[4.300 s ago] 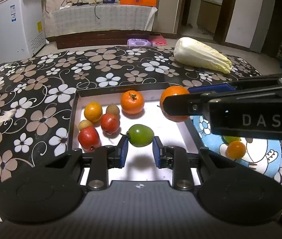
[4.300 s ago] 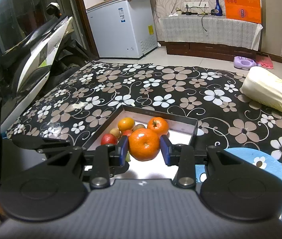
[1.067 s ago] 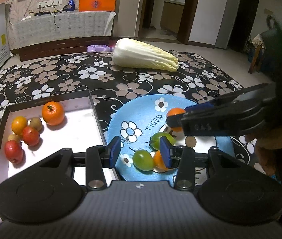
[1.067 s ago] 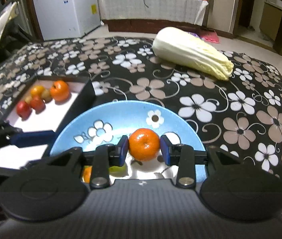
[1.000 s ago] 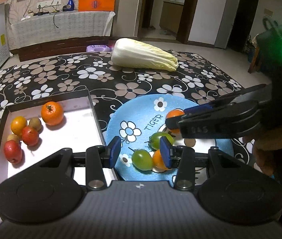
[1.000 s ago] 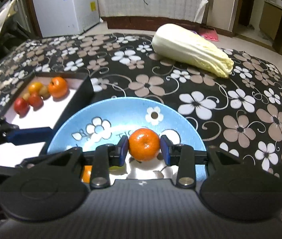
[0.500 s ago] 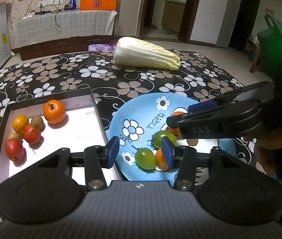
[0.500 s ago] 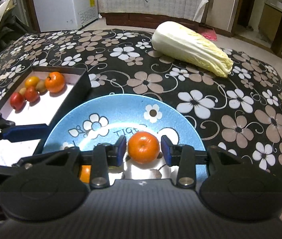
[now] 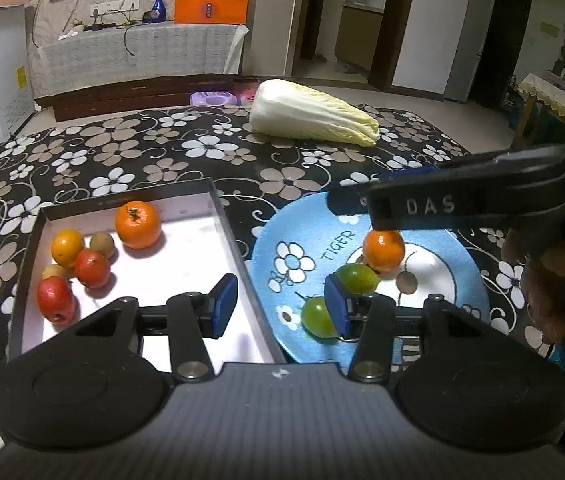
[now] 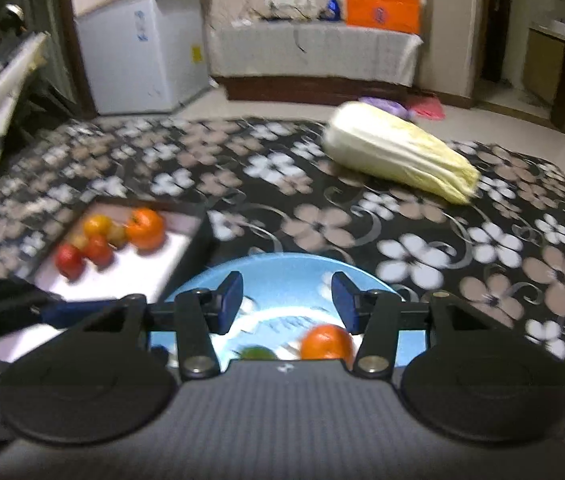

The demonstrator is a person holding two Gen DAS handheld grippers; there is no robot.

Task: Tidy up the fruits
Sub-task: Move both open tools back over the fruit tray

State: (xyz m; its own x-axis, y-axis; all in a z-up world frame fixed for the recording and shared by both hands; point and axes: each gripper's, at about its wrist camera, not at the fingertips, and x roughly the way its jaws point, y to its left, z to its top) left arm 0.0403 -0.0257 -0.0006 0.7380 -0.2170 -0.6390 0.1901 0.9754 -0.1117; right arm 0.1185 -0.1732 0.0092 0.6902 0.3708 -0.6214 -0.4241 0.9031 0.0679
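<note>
An orange tangerine (image 9: 383, 250) rests on the blue plate (image 9: 306, 232) beside two green tomatoes (image 9: 356, 278); six red, orange and brown fruits (image 9: 90, 268) cluster in the tray (image 9: 186, 256).

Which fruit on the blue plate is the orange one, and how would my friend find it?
Find the blue flowered plate right of the white tray. Three fruits show there: two green tomatoes nearer the camera and one orange behind them, by the word TIGER. It is the only orange-coloured one in view on the plate.
</note>
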